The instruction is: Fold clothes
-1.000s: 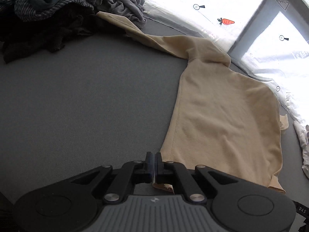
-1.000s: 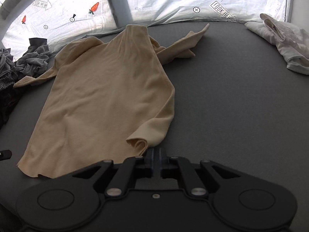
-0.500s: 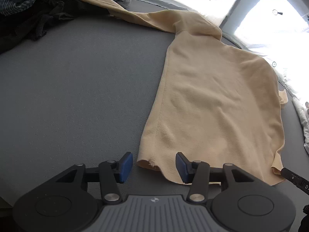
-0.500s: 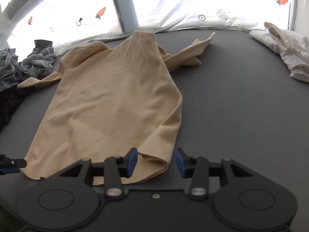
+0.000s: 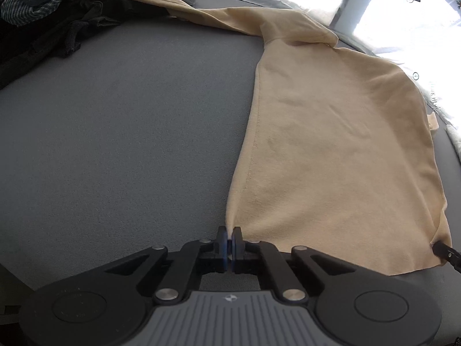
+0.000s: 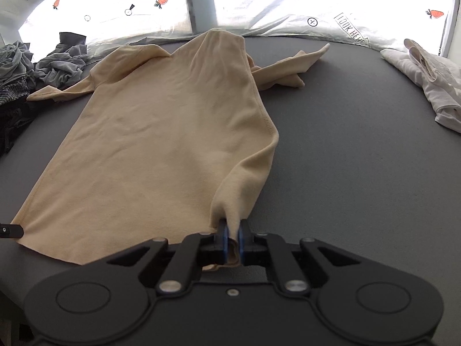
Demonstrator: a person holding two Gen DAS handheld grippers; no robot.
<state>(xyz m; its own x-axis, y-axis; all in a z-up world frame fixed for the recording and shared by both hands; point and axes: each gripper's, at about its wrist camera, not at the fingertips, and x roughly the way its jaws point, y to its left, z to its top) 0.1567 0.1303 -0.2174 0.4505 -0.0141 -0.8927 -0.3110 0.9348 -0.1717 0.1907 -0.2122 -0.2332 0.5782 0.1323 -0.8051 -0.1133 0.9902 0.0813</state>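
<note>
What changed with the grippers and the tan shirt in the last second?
Both jaws have just been closing: the left gripper and right gripper opened, then re-clamped the tan shirt's two near hem corners. The shirt remains spread flat; the clothes pile is unchanged.

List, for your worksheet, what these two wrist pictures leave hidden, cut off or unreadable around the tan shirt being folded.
- Left wrist view: the dark clothes pile is cut off by the top-left edge.
- Left wrist view: the tan shirt hem behind the left gripper is hidden by its fingers.
- Right wrist view: the white garment runs past the right edge.
- Right wrist view: the shirt's collar faces away; the right gripper body covers the near hem.
</note>
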